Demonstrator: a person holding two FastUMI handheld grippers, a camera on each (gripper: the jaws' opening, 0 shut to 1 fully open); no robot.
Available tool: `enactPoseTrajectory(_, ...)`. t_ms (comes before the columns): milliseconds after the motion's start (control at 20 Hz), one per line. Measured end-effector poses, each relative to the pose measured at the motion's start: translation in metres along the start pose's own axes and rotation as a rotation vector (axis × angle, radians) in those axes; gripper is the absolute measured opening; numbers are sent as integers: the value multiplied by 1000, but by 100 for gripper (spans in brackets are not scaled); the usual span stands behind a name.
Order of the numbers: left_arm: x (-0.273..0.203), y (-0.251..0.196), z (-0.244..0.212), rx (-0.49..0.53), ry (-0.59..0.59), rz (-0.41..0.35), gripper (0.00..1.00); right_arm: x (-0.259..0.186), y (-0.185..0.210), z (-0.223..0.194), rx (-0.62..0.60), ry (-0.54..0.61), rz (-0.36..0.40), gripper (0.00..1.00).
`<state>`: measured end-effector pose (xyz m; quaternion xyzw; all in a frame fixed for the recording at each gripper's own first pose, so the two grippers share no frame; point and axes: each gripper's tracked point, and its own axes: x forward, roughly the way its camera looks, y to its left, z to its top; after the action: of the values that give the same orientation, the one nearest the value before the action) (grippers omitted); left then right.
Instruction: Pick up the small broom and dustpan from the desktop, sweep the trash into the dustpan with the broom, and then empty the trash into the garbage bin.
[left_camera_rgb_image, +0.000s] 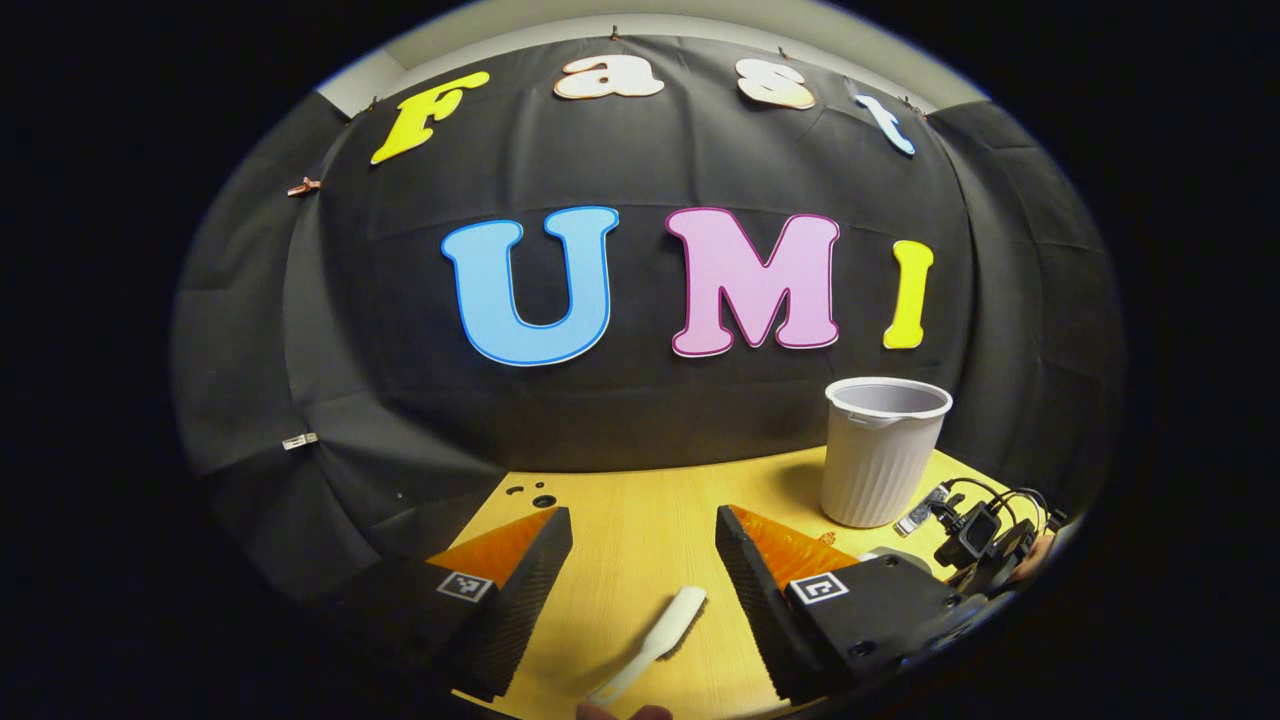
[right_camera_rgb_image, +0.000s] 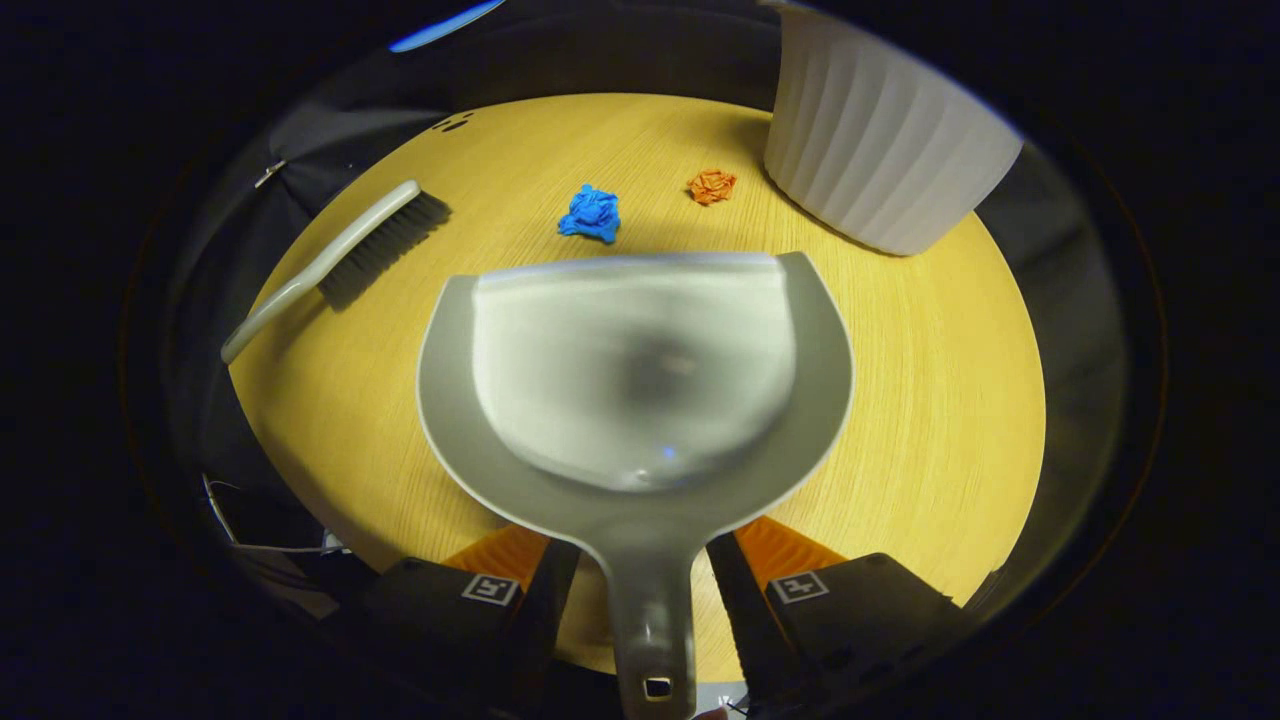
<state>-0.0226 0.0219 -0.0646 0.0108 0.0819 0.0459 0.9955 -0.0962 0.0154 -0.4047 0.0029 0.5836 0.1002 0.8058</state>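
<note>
The jaws of the left gripper (left_camera_rgb_image: 643, 560) are spread wide above the desk (left_camera_rgb_image: 640, 500), and nothing is held between them. The broom (left_camera_rgb_image: 655, 640) is seen lying on the wood beneath the gap, handle end forward. Ahead and to the right the ribbed white bin (left_camera_rgb_image: 882, 450) stands upright, with a tangle of cables (left_camera_rgb_image: 985, 520) near its base.

In the right gripper view, the jaws of the right gripper (right_camera_rgb_image: 640, 590) are closed on the handle of the dustpan (right_camera_rgb_image: 640, 390), whose tray is held out flat over the desk (right_camera_rgb_image: 940, 400). Just past its front lip a blue scrap (right_camera_rgb_image: 591, 213) and an orange scrap (right_camera_rgb_image: 711, 186) are seen, the orange one close beside the bin (right_camera_rgb_image: 880, 140). The broom (right_camera_rgb_image: 340, 262) lies well to the left, bristles toward the scraps.
</note>
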Motion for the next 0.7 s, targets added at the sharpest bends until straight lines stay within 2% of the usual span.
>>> enactPoseTrajectory(150, 1, -3, -2, -7, 11, 13, 93, 1, 0, 0, 6, 5, 0, 39)
enactPoseTrajectory(250, 2, -5, -6, -3, 19, 22, 92, 0, -1, 2, 0, -17, 6, 36)
enactPoseTrajectory(350, 4, -7, -11, 9, 34, 25, 93, -2, 2, 1, -3, -12, 42, 41)
enactPoseTrajectory(400, 5, -7, -15, 17, 44, 24, 92, -5, 0, 2, -9, -20, 52, 38)
enactPoseTrajectory(450, 7, -8, -19, 26, 62, 17, 92, -5, -3, 3, -25, -30, 61, 34)
enactPoseTrajectory(500, 9, -10, -26, 35, 84, 9, 92, -10, -6, 2, -33, -29, 69, 41)
enactPoseTrajectory(550, 11, -10, -31, 44, 105, 0, 92, -16, -8, 1, -43, -32, 80, 36)
enactPoseTrajectory(600, 13, -12, -40, 47, 134, -19, 93, -24, -12, 1, -61, -42, 83, 40)
enactPoseTrajectory(700, 18, -17, -63, 55, 211, -64, 94, -34, -23, -1, -117, -60, 70, 36)
